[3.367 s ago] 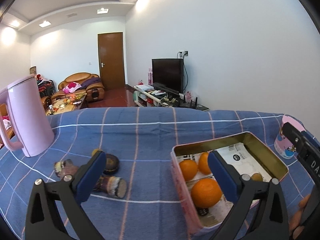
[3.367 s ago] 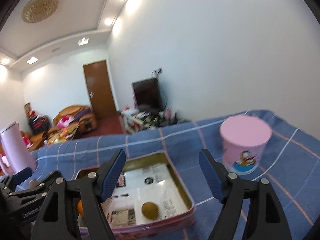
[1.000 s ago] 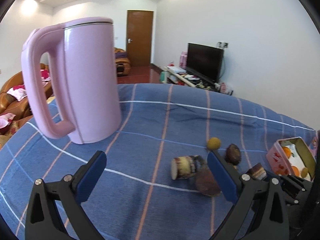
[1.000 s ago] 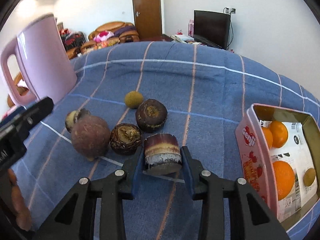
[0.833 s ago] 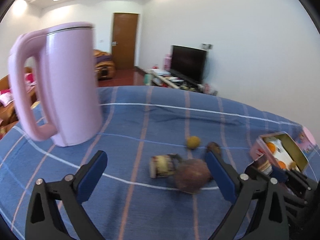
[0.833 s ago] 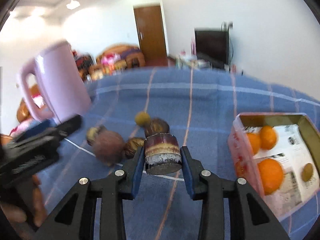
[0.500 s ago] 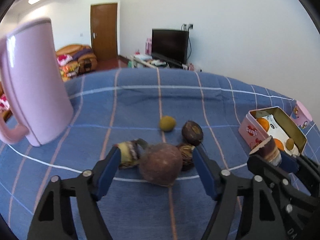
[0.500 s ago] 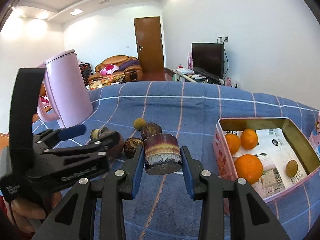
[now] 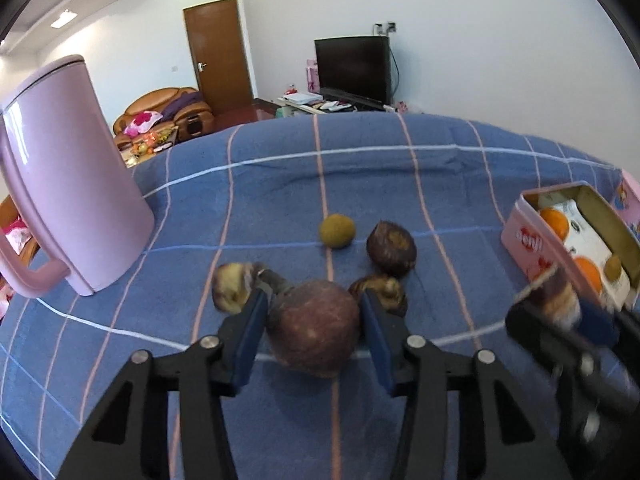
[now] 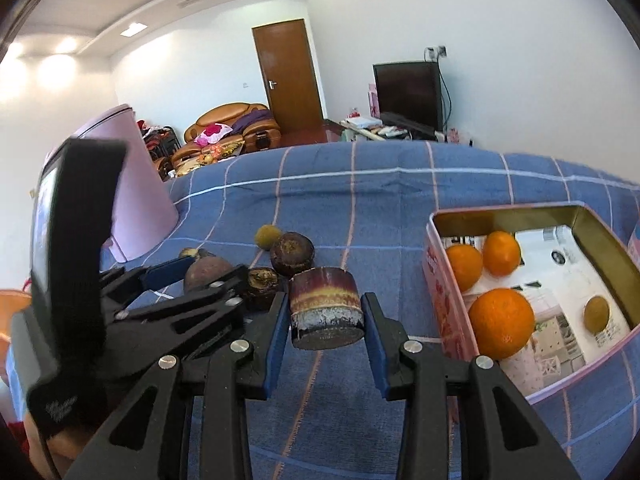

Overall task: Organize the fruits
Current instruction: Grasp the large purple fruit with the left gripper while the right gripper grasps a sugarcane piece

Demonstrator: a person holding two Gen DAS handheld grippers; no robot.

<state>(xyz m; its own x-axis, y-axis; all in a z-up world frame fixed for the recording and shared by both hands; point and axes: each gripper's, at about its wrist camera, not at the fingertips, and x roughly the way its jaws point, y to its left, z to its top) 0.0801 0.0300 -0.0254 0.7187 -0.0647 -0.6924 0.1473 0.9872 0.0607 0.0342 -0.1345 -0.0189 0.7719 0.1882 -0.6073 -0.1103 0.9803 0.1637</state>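
A blue checked cloth (image 9: 400, 184) covers the surface. At its left stands a tall pink jug (image 9: 68, 176), upright, handle toward the camera. At the right lies an open pink tin (image 10: 448, 304) lined with printed paper, holding three oranges (image 10: 501, 323) and one small brownish-green fruit (image 10: 596, 314).

The left tongs (image 9: 314, 330) are closed to the width of a large round brown fruit (image 9: 314, 330), with both blue pads against its sides; the fruit sits low over the cloth, and whether it rests on it cannot be told. The right tongs (image 10: 326, 322) clamp a short cut cylinder (image 10: 326, 308) with dark banded skin, held above the cloth just left of the tin.

Around the left tongs lie the loose pieces: a dark round fruit (image 9: 391, 248) beyond the right finger, a smaller dark one (image 9: 380, 286) touching that finger, a pale cut piece (image 9: 234, 286) by the left finger, and a small yellow-green ball (image 9: 337, 231) farther back.
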